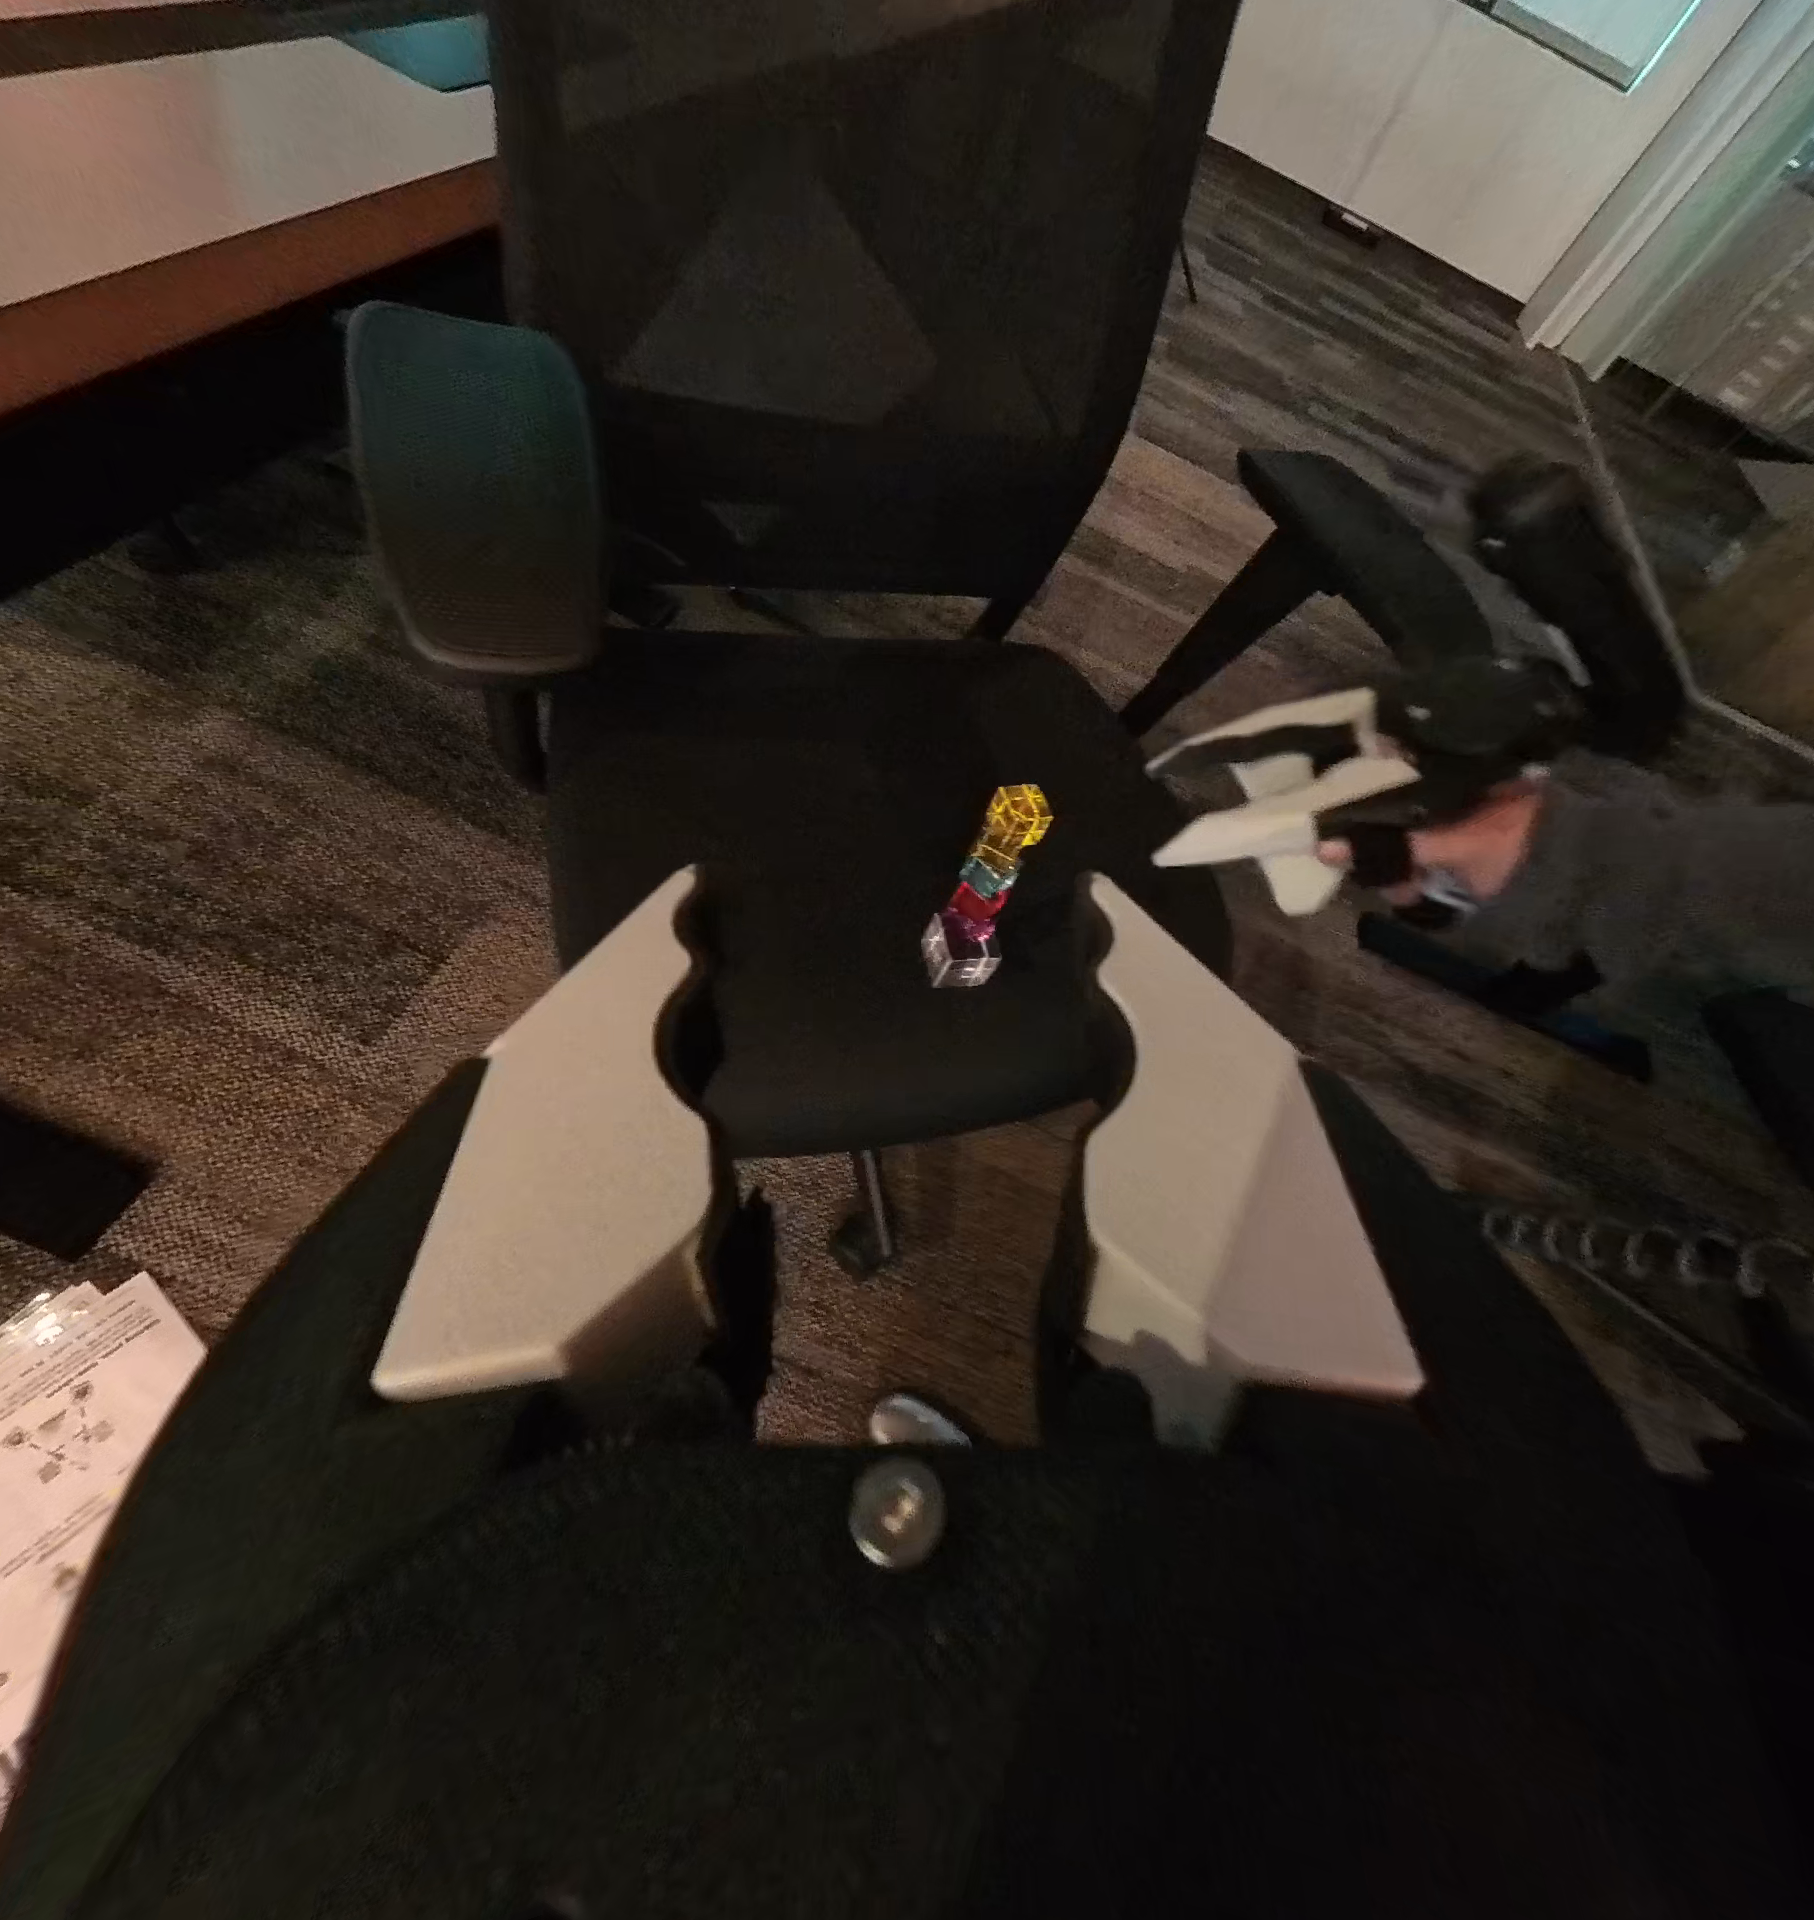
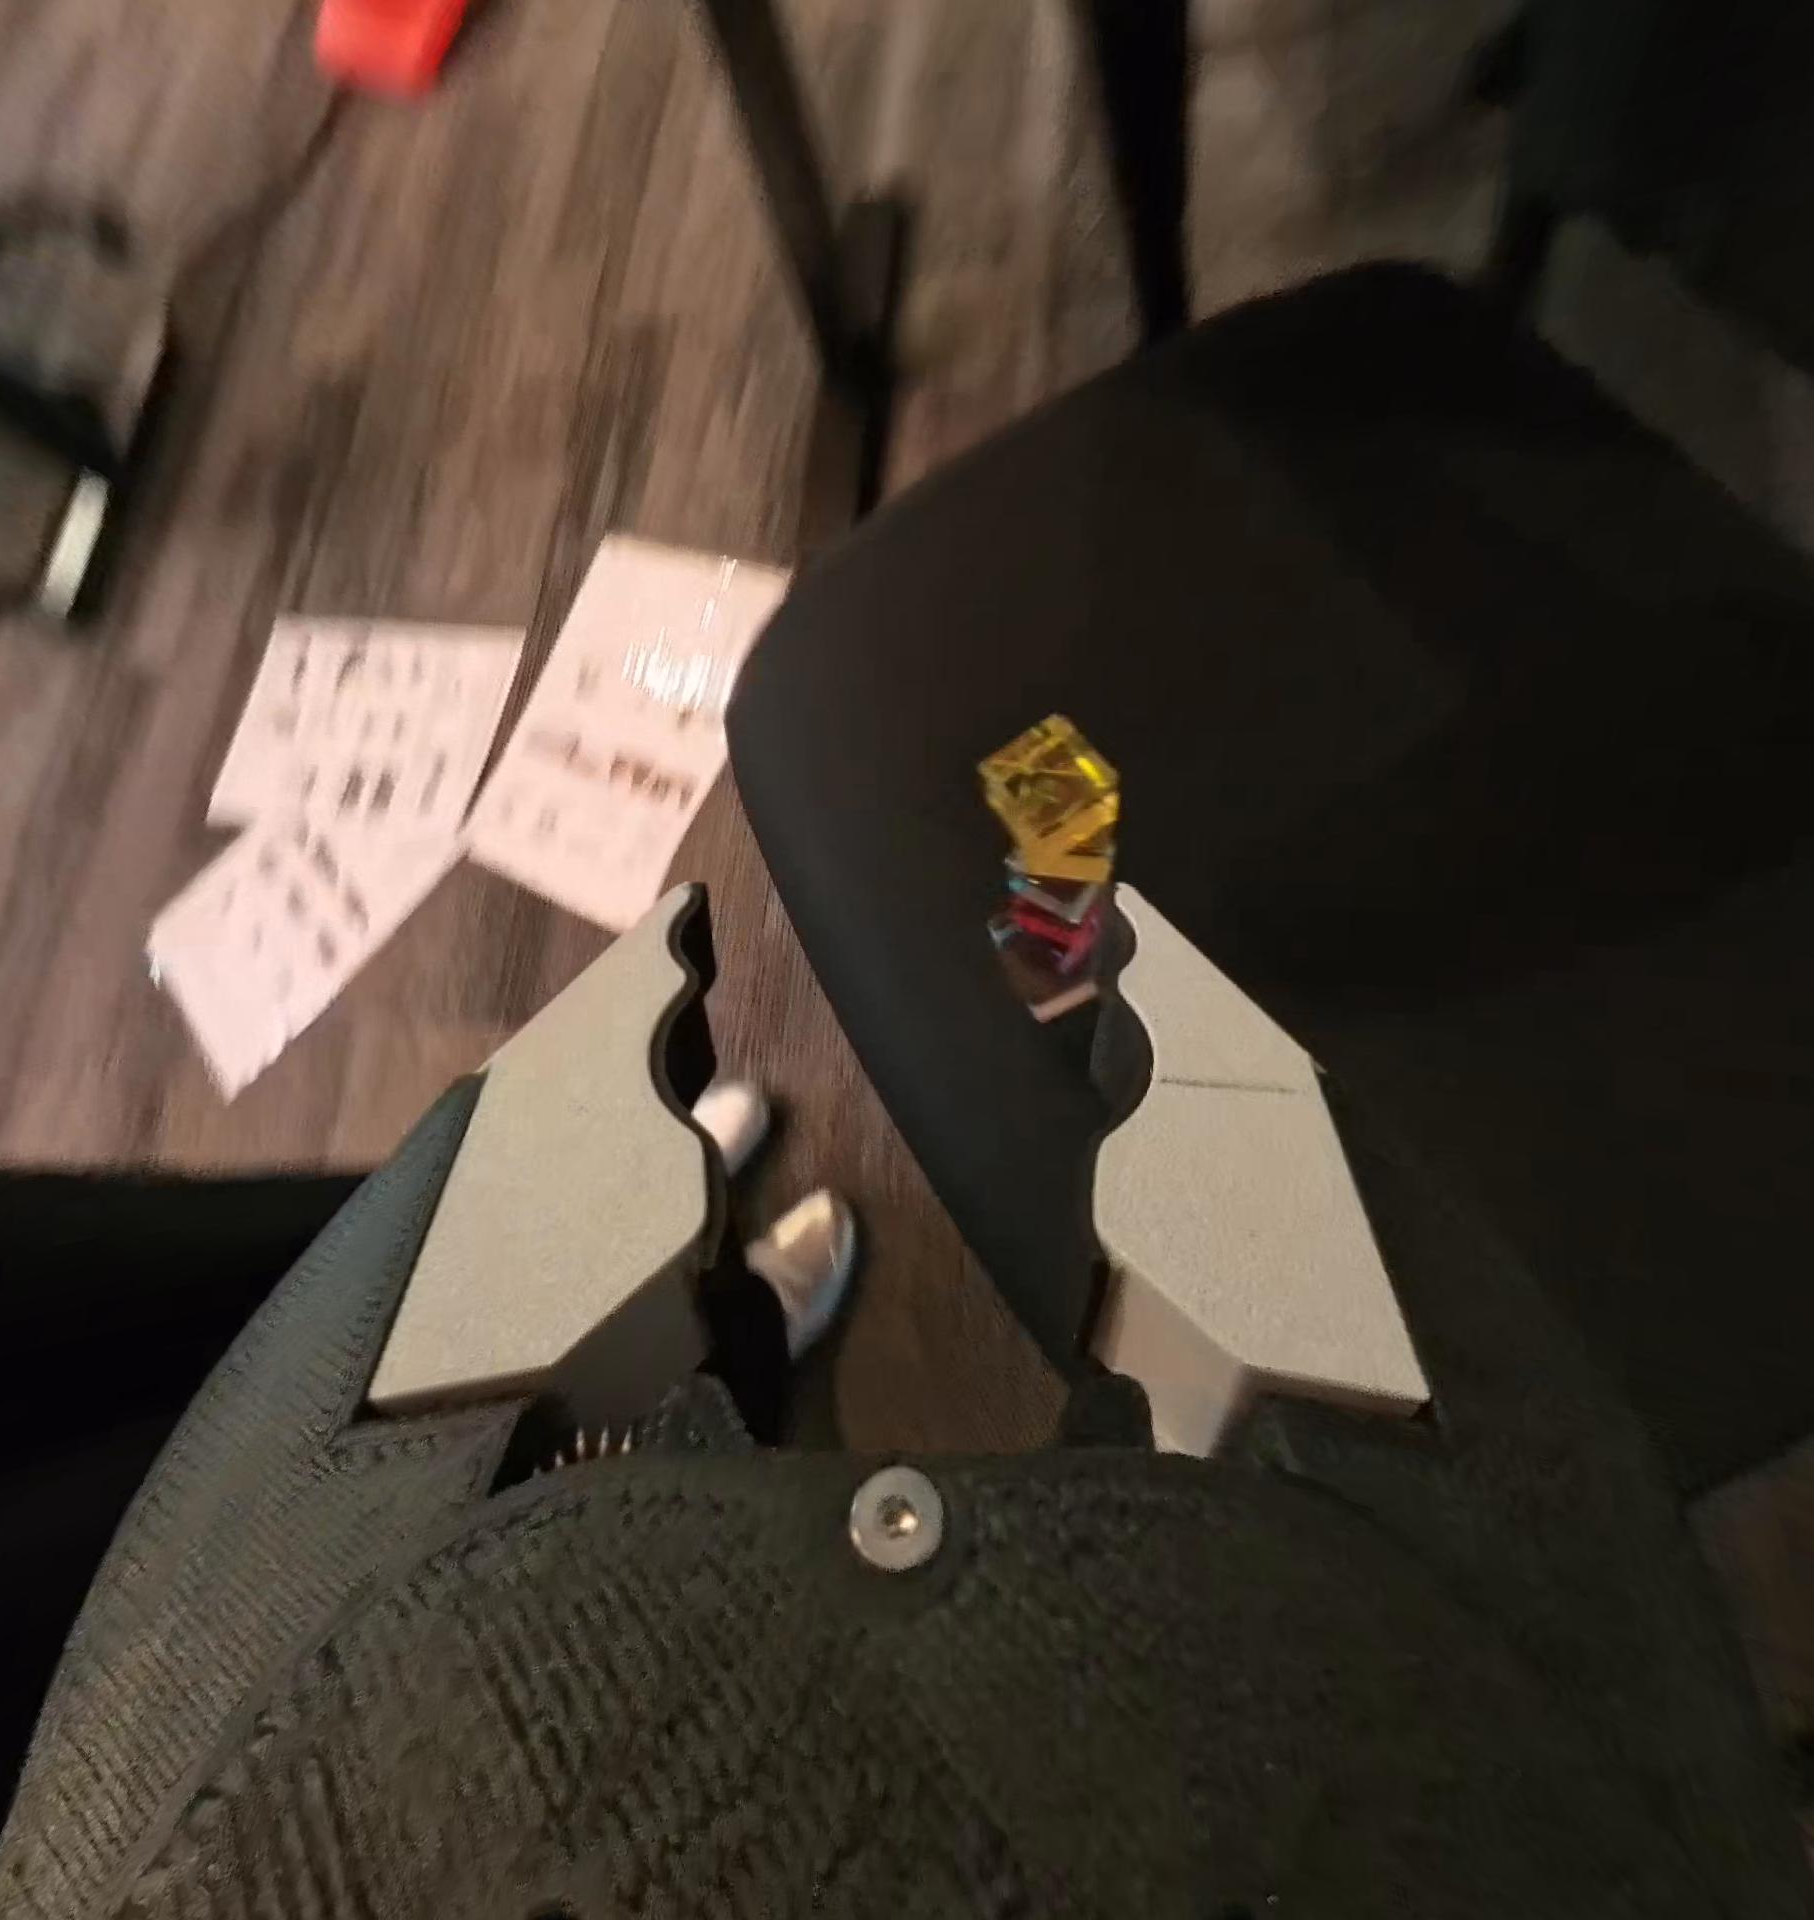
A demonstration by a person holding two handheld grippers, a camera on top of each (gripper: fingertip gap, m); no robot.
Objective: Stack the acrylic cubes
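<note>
A leaning stack of small see-through cubes (image 1: 976,904) stands on the black seat of an office chair (image 1: 830,790). Its yellow cubes (image 1: 1019,821) are on top and a clear cube (image 1: 960,961) is at the bottom. My left gripper (image 1: 895,894) is open and empty, back from the stack, which shows between its fingers. My right gripper (image 2: 911,904) is open and empty. The stack (image 2: 1054,883) shows just inside its right fingertip (image 2: 1142,925). In the left wrist view the right gripper (image 1: 1163,812) hangs to the right of the stack, apart from it.
The chair's mesh backrest (image 1: 861,312) rises behind the stack, with armrests at the left (image 1: 467,488) and right (image 1: 1402,561). Printed paper sheets (image 2: 446,769) lie on the floor, with a red object (image 2: 389,36) farther off. A hand and grey sleeve (image 1: 1609,873) hold the right gripper.
</note>
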